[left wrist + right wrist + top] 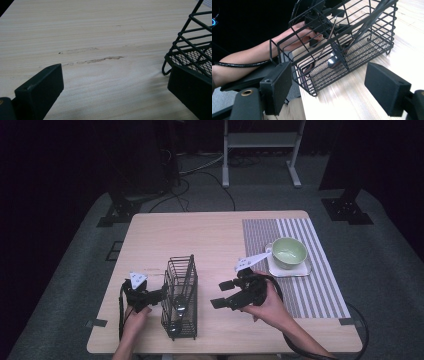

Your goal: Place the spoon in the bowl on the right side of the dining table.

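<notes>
between the two claws stands a black wire cutlery basket [180, 295] holding a metal spoon [333, 60]; left claw [159, 296] open beside its wall, likely steadying; right claw [226, 293] open, facing it, empty.

no readable text, label, brand or number shows anywhere.

dark lab — equipment stands [261, 150], cables [200, 167]
</notes>
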`<state>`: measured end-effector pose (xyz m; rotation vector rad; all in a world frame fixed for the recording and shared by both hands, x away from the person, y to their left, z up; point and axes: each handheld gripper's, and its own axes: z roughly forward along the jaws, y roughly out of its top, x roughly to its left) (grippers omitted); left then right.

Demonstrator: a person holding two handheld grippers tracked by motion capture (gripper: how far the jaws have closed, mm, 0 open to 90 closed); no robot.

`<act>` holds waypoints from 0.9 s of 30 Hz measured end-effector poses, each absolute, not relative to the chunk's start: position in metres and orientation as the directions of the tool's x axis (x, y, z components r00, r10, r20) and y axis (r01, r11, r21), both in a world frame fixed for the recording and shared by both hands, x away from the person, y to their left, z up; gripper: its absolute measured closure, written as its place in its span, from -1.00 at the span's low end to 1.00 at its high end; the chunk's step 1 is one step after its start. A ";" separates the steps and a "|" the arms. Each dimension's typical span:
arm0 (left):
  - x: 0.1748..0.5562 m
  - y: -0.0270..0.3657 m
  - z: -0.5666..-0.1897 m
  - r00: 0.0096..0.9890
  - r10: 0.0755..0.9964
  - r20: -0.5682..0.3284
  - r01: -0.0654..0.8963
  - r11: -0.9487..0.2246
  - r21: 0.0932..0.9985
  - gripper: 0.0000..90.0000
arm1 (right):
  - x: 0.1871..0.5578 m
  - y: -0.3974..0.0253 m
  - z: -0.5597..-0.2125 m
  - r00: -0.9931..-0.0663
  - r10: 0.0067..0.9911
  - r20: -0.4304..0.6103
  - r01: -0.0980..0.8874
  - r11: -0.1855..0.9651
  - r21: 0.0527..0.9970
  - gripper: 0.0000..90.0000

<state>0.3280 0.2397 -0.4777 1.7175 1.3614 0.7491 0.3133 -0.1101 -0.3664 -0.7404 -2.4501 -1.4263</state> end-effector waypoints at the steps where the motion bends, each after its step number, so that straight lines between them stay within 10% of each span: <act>1: 0.328 0.240 -0.478 0.244 0.969 -0.030 0.494 -0.098 0.864 -1.00 | 0.314 -0.108 -0.365 -0.853 0.311 0.419 0.518 0.405 0.754 -0.53; 27: 0.328 0.240 -0.478 0.245 0.969 -0.036 0.495 -0.093 0.864 -1.00 | 0.332 -0.068 -0.360 -0.847 0.280 0.451 0.530 0.399 0.748 -0.17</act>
